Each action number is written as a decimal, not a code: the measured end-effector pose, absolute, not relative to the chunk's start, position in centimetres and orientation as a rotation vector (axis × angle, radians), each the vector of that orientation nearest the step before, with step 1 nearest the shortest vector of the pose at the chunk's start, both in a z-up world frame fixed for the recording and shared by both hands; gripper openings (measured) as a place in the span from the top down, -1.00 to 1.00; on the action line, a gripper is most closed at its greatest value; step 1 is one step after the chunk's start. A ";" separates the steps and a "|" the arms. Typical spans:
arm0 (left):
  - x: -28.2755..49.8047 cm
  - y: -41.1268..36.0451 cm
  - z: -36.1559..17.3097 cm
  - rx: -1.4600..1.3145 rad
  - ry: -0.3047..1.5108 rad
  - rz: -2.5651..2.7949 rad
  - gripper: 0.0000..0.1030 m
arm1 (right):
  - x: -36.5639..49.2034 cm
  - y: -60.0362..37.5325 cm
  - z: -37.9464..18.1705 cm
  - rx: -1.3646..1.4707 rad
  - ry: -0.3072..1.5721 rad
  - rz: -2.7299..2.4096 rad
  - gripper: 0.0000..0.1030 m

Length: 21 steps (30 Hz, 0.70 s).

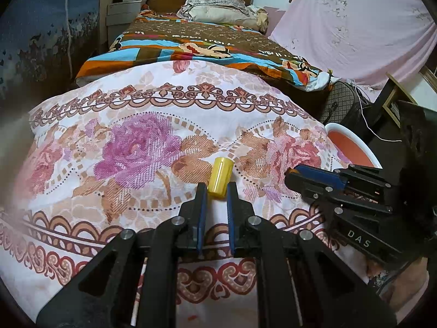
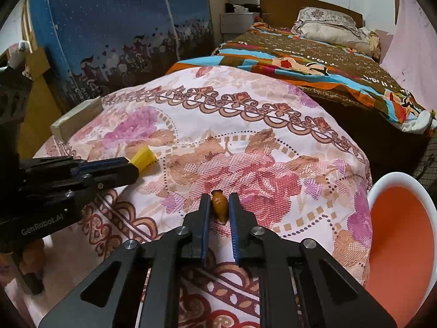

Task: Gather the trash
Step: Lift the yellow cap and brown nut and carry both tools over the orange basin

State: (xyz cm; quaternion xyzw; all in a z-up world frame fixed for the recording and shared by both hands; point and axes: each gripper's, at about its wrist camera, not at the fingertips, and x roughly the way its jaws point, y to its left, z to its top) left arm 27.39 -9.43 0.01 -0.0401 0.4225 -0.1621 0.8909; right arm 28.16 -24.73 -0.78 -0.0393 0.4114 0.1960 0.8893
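A yellow plastic cap [image 1: 220, 177] lies on the floral cloth [image 1: 153, 125]. My left gripper [image 1: 216, 190] has its near end between the fingertips, jaws closed against it. In the right wrist view the same cap [image 2: 143, 158] sticks out of the left gripper [image 2: 131, 168]. My right gripper [image 2: 219, 202] is shut on a small orange-brown scrap [image 2: 220, 206], low over the cloth [image 2: 245, 142]. The right gripper [image 1: 291, 173] also shows at the right in the left wrist view.
A white bin with an orange liner [image 2: 401, 229] stands just right of the cloth-covered table, also seen in the left wrist view [image 1: 352, 147]. A wooden block [image 2: 76, 119] lies on the table's far left edge. A bed [image 2: 314, 54] stands behind.
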 end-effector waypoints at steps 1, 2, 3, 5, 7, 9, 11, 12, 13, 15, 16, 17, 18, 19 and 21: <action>27.2 -9.4 0.1 -0.082 0.870 -0.334 1.00 | 28.1 -24.8 -0.7 -0.080 0.847 0.407 0.79; 27.1 -9.3 0.3 -0.080 0.861 -0.332 1.00 | 27.9 -24.9 -0.5 -0.078 0.836 0.406 0.79; 26.8 -9.3 0.6 -0.078 0.847 -0.331 1.00 | 27.7 -25.0 -0.3 -0.074 0.821 0.407 0.79; 26.4 -9.4 1.0 -0.073 0.822 -0.330 1.00 | 27.3 -25.4 0.1 -0.056 0.789 0.416 0.79; 26.0 -9.4 1.5 -0.066 0.791 -0.327 1.00 | 26.9 -25.8 0.6 -0.038 0.749 0.415 0.79; 25.6 -9.4 2.1 -0.068 0.758 -0.327 1.00 | 26.1 -26.2 1.4 -0.020 0.687 0.414 0.79; 25.1 -9.4 2.6 -0.073 0.722 -0.333 1.00 | 25.0 -26.7 2.2 -0.007 0.610 0.406 0.79; 24.9 -9.5 2.9 -0.073 0.703 -0.335 1.00 | 24.4 -26.8 2.6 -0.004 0.575 0.402 0.79; 24.7 -9.5 3.1 -0.072 0.689 -0.337 1.00 | 23.9 -26.9 3.0 -0.001 0.539 0.400 0.79; 24.3 -9.8 3.8 -0.071 0.649 -0.343 1.00 | 22.8 -27.2 3.7 0.001 0.470 0.386 0.79; 24.1 -10.0 4.0 -0.069 0.632 -0.346 1.00 | 22.4 -27.4 4.0 0.003 0.438 0.377 0.79; 23.8 -10.1 4.4 -0.066 0.608 -0.350 1.00 | 22.0 -27.6 4.3 0.005 0.414 0.370 0.79; 23.5 -10.3 4.7 -0.062 0.591 -0.353 1.00 | 21.5 -27.8 4.6 0.009 0.379 0.362 0.79; 23.2 -10.6 5.1 -0.055 0.567 -0.359 1.00 | 21.3 -27.9 4.8 0.011 0.354 0.355 0.79; 22.7 -11.1 5.8 -0.042 0.520 -0.368 1.00 | 20.5 -28.4 5.4 0.015 0.294 0.336 0.79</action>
